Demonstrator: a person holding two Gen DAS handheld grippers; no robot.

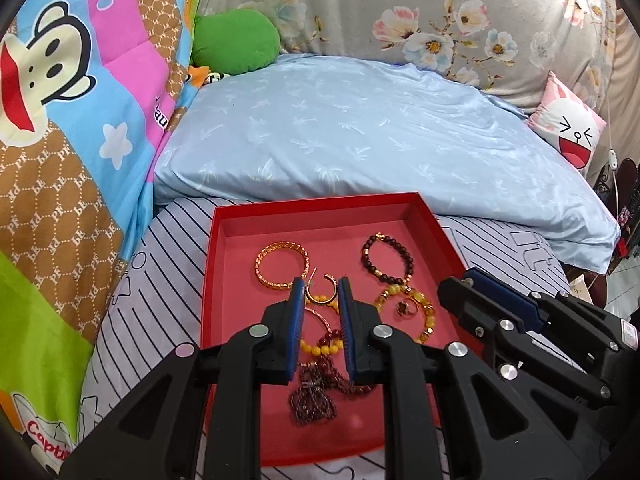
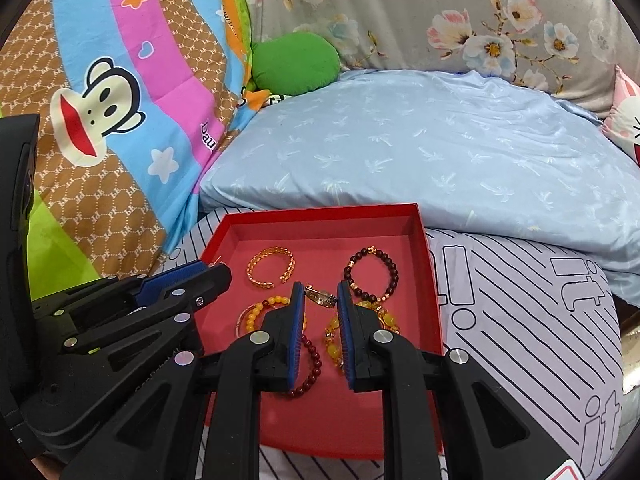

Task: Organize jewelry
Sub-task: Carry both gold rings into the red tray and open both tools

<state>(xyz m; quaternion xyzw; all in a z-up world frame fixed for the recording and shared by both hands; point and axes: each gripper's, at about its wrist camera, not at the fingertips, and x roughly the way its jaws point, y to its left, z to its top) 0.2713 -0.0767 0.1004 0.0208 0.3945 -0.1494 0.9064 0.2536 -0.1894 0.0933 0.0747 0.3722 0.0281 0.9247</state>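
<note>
the jewelry sits loose on the floor of a shallow red box (image 1: 224, 240) on the striped bedsheet (image 2: 520, 320), in front of a pale blue pillow (image 1: 360, 128). both tools hover over the box with nothing in them: the left gripper (image 1: 320, 292) and the right gripper (image 2: 319, 294) each show a narrow gap between their blue pads, holding no piece. the gold bangle (image 1: 282, 266) looks stiff and smooth, likely slippery, so pinching across its band at one side seems safest. the dark bead bracelet (image 1: 387, 258) and the yellow bead bracelet (image 1: 416, 312) are probably strung on elastic, light and floppy; they should drape when lifted, so grip across a few beads. the dark tasselled strand (image 1: 316, 396) near the front looks limp and tangle-prone (it overlaps other beads), so lift it slowly. the small ring (image 2: 320, 298) is tiny and easy to drop.
</note>
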